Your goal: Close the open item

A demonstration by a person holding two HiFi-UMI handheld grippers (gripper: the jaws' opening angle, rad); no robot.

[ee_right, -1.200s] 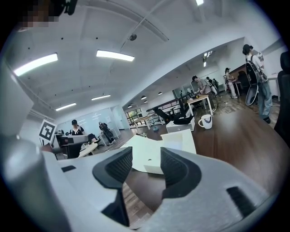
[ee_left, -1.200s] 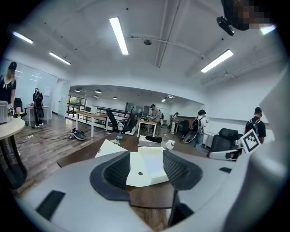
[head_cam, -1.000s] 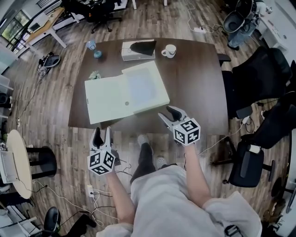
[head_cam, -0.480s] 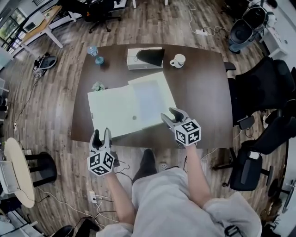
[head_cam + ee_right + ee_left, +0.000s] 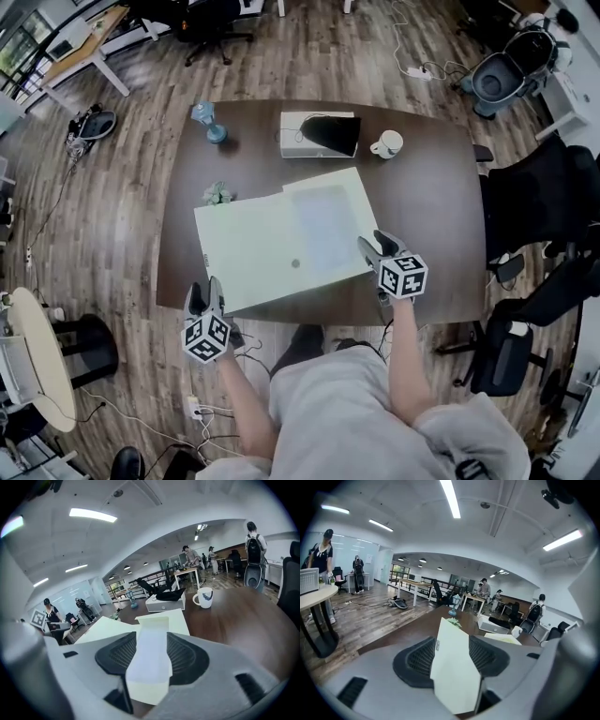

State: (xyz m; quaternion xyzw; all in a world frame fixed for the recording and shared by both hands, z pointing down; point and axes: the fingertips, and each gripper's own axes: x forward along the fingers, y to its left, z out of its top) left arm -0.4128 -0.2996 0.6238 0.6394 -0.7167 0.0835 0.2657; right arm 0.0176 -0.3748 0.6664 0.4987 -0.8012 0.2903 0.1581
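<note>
A pale green box file (image 5: 272,246) lies open on the dark brown table (image 5: 431,202), its flat cover to the left and its shallow tray (image 5: 326,225) to the right. My left gripper (image 5: 204,295) hovers at the table's front edge, just short of the file's near left corner, with its jaws apart. In the left gripper view that corner (image 5: 454,667) shows between the open jaws. My right gripper (image 5: 378,246) is open beside the file's near right corner, and the tray's edge (image 5: 150,648) shows in the gap between its jaws.
At the table's far side sit a white box with a black item on it (image 5: 317,134), a white mug (image 5: 385,144), a blue object (image 5: 211,122) and a small green crumpled thing (image 5: 217,193). Black office chairs (image 5: 534,202) stand to the right, a round white table (image 5: 33,356) to the left.
Both grippers have moved forward and down to the table. The right one now sits by the file's near right corner, the left one at the front edge near the left corner.
</note>
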